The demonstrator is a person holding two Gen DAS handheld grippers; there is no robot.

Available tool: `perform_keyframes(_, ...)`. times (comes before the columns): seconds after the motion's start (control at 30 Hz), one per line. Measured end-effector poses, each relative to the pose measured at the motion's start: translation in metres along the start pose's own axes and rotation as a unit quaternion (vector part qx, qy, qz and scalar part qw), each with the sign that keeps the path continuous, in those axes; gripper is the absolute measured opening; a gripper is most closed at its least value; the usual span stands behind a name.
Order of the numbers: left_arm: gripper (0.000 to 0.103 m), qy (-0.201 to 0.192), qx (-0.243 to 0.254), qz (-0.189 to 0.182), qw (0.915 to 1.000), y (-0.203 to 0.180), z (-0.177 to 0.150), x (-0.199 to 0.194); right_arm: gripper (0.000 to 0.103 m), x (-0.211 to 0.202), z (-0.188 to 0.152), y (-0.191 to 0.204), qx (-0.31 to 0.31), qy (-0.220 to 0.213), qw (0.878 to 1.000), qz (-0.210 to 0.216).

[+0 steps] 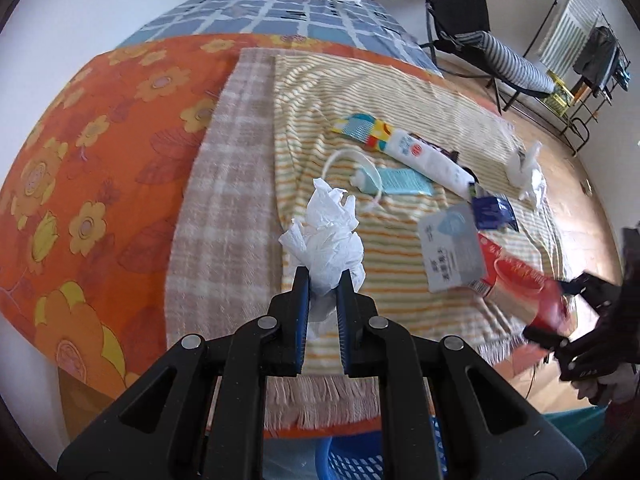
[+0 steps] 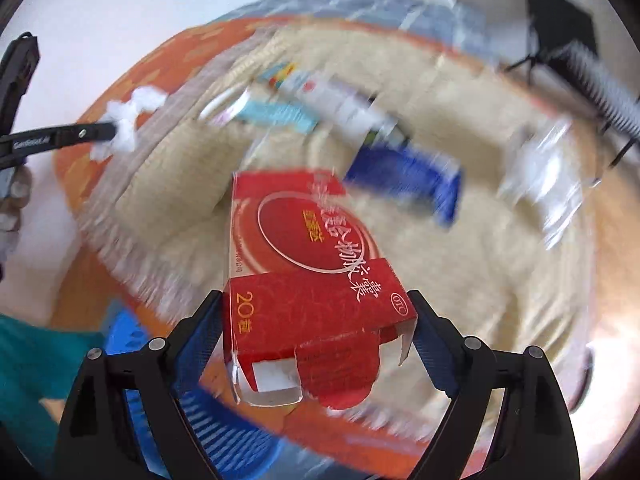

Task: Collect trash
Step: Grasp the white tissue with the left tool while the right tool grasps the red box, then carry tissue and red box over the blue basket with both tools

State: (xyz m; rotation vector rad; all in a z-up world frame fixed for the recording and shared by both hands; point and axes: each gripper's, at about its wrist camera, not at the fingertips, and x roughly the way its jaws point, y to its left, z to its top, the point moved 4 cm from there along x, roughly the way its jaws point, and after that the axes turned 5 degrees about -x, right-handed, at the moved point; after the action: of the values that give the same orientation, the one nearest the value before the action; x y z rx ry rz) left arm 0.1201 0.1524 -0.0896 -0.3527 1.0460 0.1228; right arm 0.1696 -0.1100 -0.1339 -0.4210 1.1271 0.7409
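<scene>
A crumpled tissue (image 1: 326, 236) is pinched in the left gripper (image 1: 323, 280). A red box (image 2: 308, 280) is clamped in the right gripper (image 2: 316, 308), above the striped cloth (image 1: 400, 92)

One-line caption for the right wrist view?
Right gripper holds a red medicine box over the cluttered striped towel.

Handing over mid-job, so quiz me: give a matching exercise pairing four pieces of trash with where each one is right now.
Things:
1. crumpled white tissue
2. red medicine box
3. white tube
4. blue packet

Places:
A. lying on the striped towel, beside the grey pouch
B. clamped in the left gripper
C. lying on the striped towel beside the colourful wrapper
D. between the right gripper's jaws

Pairs: 1-B, 2-D, 3-C, 4-A
</scene>
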Motion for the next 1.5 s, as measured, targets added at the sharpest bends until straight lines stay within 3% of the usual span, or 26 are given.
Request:
perform_keyframes(0.03,0.011,0.000,0.002,-0.001,1.0000,-0.001,-0.002,-0.001,0.090,0.007,-0.007,0.001,0.009,0.019,0.999,0.027)
perform_keyframes(0.13,0.011,0.001,0.001,-0.005,1.0000,-0.001,-0.005,-0.003,0.090,0.024,-0.021,0.002,0.017,0.057,0.997,0.045)
perform_keyframes(0.37,0.011,0.001,-0.007,-0.012,0.9999,0.002,-0.004,-0.002,0.090,0.034,-0.006,0.001,0.013,0.048,0.998,0.032)
perform_keyframes(0.6,0.011,0.003,0.003,-0.020,0.9998,-0.008,-0.004,-0.002,0.093,0.059,0.012,0.023,-0.043,0.075,0.996,0.000)
perform_keyframes(0.9,0.011,0.007,0.003,-0.029,0.9996,-0.014,-0.004,0.000,0.093,0.063,0.043,0.006,0.010,0.059,0.998,0.025)
perform_keyframes(1.07,0.011,0.005,0.009,-0.031,0.9995,-0.021,-0.008,-0.004,0.093,0.071,0.055,0.011,-0.002,0.061,0.998,-0.004)
perform_keyframes(1.13,0.011,0.004,0.011,-0.032,0.9994,-0.023,-0.009,-0.006,0.088,0.070,0.057,0.016,-0.006,0.060,0.998,-0.010)
perform_keyframes(1.3,0.011,0.004,0.016,-0.043,0.9989,-0.028,-0.017,-0.015,0.088,0.039,0.049,0.017,0.021,0.021,0.999,0.033)
perform_keyframes(1.5,0.011,0.004,0.025,-0.054,0.9982,-0.038,-0.031,-0.026,0.087,0.005,0.025,0.032,0.023,-0.011,0.999,0.043)
